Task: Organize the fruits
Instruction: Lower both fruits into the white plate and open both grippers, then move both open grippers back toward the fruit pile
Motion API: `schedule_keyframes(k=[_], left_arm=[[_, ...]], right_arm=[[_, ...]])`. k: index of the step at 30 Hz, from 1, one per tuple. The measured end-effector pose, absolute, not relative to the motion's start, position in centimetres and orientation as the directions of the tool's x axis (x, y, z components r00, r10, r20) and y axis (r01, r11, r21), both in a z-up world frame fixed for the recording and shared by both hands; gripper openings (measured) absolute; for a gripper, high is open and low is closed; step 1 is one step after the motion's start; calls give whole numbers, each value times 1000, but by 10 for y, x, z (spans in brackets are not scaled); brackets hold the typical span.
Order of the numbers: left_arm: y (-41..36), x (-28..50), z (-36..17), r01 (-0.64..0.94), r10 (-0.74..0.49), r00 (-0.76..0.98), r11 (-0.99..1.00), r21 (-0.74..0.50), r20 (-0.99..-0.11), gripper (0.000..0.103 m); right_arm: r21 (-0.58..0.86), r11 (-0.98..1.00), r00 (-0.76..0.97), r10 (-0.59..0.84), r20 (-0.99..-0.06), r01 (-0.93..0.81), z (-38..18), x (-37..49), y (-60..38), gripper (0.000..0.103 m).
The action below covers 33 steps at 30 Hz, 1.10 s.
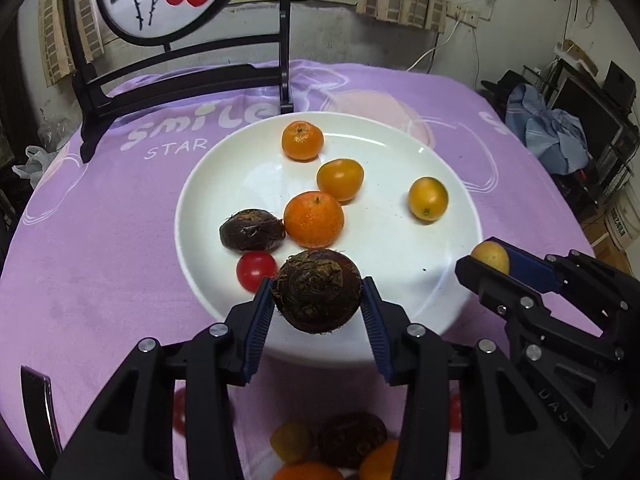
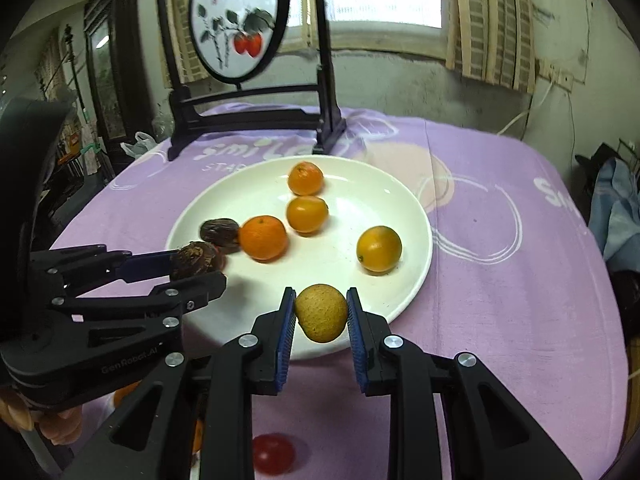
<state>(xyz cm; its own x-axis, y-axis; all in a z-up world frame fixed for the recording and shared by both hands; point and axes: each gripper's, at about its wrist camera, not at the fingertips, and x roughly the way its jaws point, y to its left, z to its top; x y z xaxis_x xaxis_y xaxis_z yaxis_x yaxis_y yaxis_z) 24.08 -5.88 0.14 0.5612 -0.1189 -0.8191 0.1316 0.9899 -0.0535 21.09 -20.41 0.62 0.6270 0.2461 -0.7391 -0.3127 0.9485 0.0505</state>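
Left wrist view: left gripper (image 1: 318, 300) pinches a dark brown rough fruit (image 1: 317, 291) over the near rim of the white plate (image 1: 400, 152). Right gripper (image 2: 321, 314) clamps a tan round fruit (image 2: 321, 313) at the plate's near edge. Two mandarins (image 1: 314, 219), two kumquats (image 1: 340, 179), a second brown fruit (image 1: 252, 230) and a cherry tomato (image 1: 256, 270) lie on the plate.

**Crowded left, open right on the plate**

On the white plate (image 1: 200, 200) I see fruit bunched from centre to left: two tangerines (image 1: 314, 219), a dark brown fruit (image 1: 252, 230) and a cherry tomato (image 1: 256, 270), touching or just beside each other. One yellow fruit (image 2: 379, 249) sits apart on the right, with bare plate around it. The black screen stand (image 2: 256, 118) blocks the far side.
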Motion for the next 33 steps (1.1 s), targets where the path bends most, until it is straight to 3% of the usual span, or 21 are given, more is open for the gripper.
schedule_keyframes(k=[7, 11, 15, 17, 22, 28, 33], left_arm=[[-56, 262, -9, 97, -126, 552, 992, -87, -824, 44], [-52, 261, -2, 72, -101, 571, 995, -73, -814, 57], [-44, 244, 16, 93, -126, 608, 992, -88, -784, 66], [-39, 233, 23, 84, -119, 626, 993, -86, -771, 71], [-24, 196, 31, 77, -121, 646, 993, -93, -754, 81], [0, 149, 22, 78, -184, 619, 982, -173, -764, 83], [12, 117, 8, 70, -158, 625, 987, -147, -765, 88]], right_arm=[[45, 955, 604, 222, -765, -295, -10, 227, -199, 26], [69, 965, 616, 215, -758, -252, -9, 229, -206, 48], [99, 965, 621, 234, -748, -244, -3, 217, -216, 50], [111, 965, 622, 239, -746, -238, -2, 208, -220, 57], [111, 964, 615, 240, -752, -241, -3, 179, -225, 60], [91, 960, 610, 240, -755, -265, -12, 126, -223, 60], [89, 953, 585, 251, -771, -291, -18, 91, -218, 61]])
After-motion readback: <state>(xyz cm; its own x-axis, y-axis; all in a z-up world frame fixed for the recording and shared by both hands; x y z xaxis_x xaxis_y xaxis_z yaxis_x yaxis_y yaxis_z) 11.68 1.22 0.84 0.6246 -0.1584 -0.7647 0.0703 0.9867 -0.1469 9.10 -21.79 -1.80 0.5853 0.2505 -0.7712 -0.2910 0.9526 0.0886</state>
